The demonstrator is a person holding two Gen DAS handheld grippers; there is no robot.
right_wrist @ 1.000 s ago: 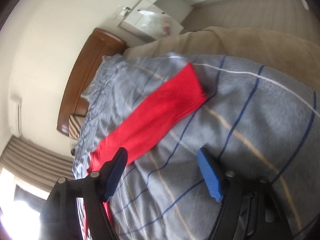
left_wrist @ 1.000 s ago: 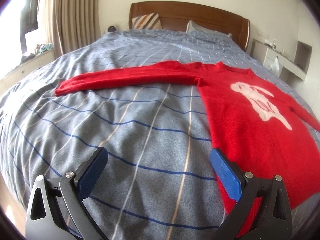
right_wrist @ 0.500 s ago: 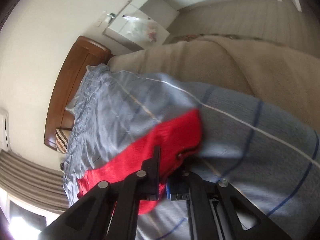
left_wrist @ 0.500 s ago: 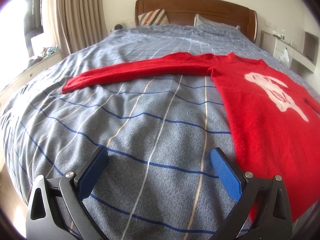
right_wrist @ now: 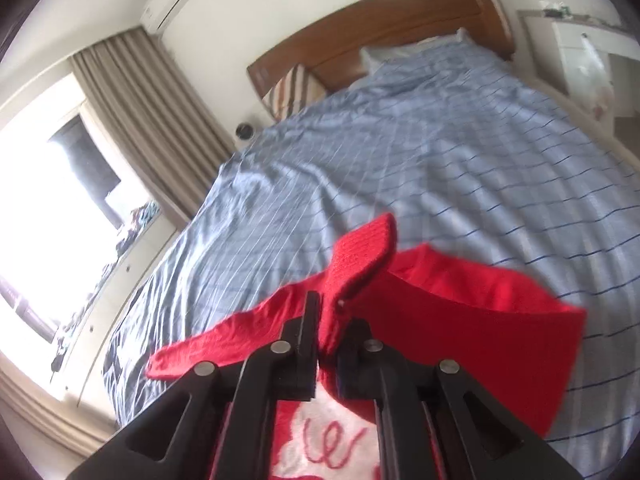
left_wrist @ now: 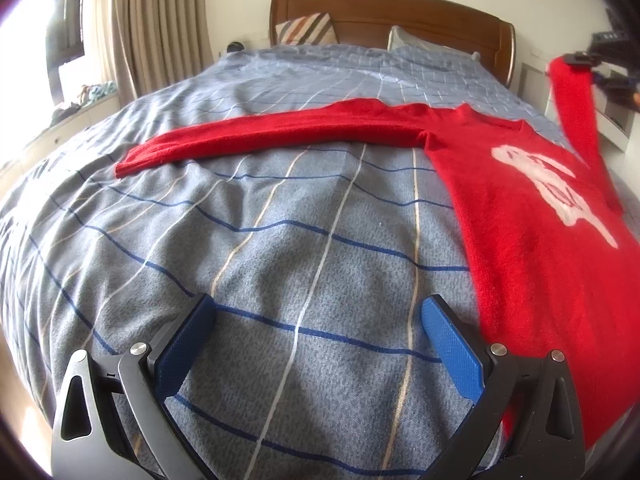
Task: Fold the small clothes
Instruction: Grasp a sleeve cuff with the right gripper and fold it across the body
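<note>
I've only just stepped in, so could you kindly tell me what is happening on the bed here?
A person is folding a red knitted sweater with a white motif spread on the blue-grey striped bedspread. The right gripper is shut on the cuff of one sleeve and holds it lifted above the sweater's body. The left gripper is open over bare bedspread. The other sleeve lies flat, stretched out.
</note>
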